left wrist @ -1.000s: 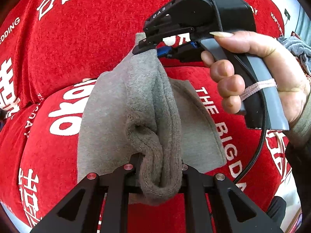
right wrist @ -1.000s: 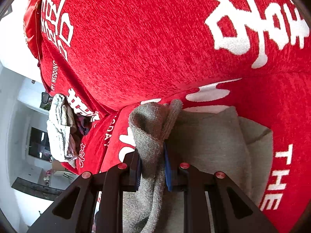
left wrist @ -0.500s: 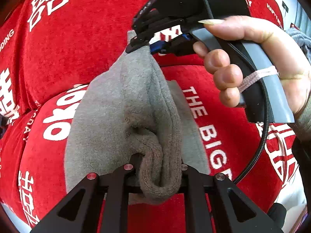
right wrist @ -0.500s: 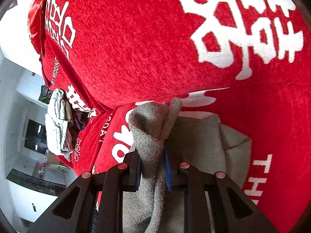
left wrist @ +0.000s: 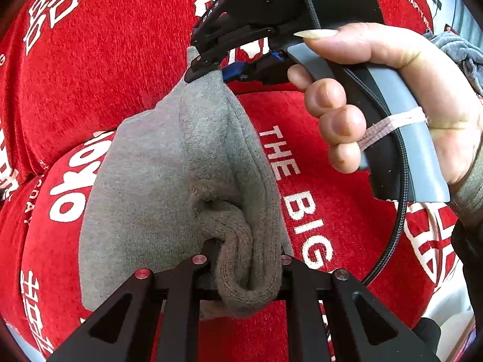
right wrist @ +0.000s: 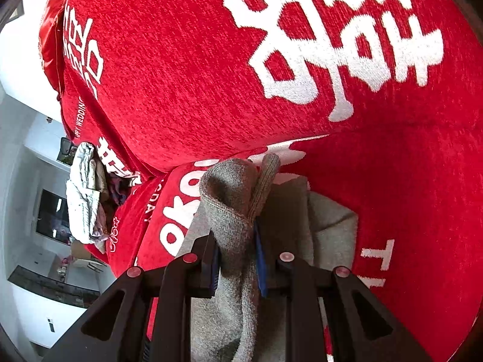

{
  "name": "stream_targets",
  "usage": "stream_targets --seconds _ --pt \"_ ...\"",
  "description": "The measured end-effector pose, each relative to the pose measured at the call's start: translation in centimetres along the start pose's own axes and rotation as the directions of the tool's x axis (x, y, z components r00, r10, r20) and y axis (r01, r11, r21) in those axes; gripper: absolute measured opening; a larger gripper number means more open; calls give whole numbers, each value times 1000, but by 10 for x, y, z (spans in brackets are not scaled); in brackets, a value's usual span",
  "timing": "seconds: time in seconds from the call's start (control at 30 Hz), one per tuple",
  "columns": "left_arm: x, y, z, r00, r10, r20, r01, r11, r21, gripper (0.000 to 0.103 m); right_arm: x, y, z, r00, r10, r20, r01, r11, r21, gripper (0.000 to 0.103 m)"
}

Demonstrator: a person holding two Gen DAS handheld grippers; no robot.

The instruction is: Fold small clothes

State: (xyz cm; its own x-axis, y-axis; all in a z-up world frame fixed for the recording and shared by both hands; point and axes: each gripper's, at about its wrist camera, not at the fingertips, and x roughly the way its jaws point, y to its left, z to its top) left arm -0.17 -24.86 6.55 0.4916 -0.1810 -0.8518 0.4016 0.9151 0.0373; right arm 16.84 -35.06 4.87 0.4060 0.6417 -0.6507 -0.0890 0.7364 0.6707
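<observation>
The left tool [left wrist: 247, 274] is pinched tight on the thick ribbed edge of a small grey knitted piece of clothing [left wrist: 181, 181]. This soft grey piece of clothing is held up over a red fuzzy sofa cover with white letters [left wrist: 105, 60], and its lower part hangs down to the seat. In the left wrist view its long side runs from the left tool, low and near, up and away to the right tool [left wrist: 211, 71]. It is stretched between the two tools and folds into a deep crease in the middle. The right tool is also closed on the cloth, biting its far top corner, and a bare hand [left wrist: 392, 90] grips the tool's grey and black handle. In the right wrist view the right tool [right wrist: 237, 259] squeezes a bunched grey edge [right wrist: 235, 199] between blue pads [right wrist: 262, 259]. More grey cloth [right wrist: 326, 226] lies flat on the red seat to the right. At the far left of that view, a heap of pale clothes [right wrist: 83, 193] sits on the sofa's end, with a white room and a dark counter [right wrist: 51, 285] past it.
</observation>
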Motion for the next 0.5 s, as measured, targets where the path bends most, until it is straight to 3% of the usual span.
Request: stream_targets --seconds 0.2,0.5 --pt "8 -1 -3 999 36 -23 -36 999 17 15 13 0 -2 1000 -7 -1 7 1000 -14 21" --pt "22 -12 -13 996 76 -44 -74 996 56 15 22 -34 -14 999 -35 5 34 998 54 21"
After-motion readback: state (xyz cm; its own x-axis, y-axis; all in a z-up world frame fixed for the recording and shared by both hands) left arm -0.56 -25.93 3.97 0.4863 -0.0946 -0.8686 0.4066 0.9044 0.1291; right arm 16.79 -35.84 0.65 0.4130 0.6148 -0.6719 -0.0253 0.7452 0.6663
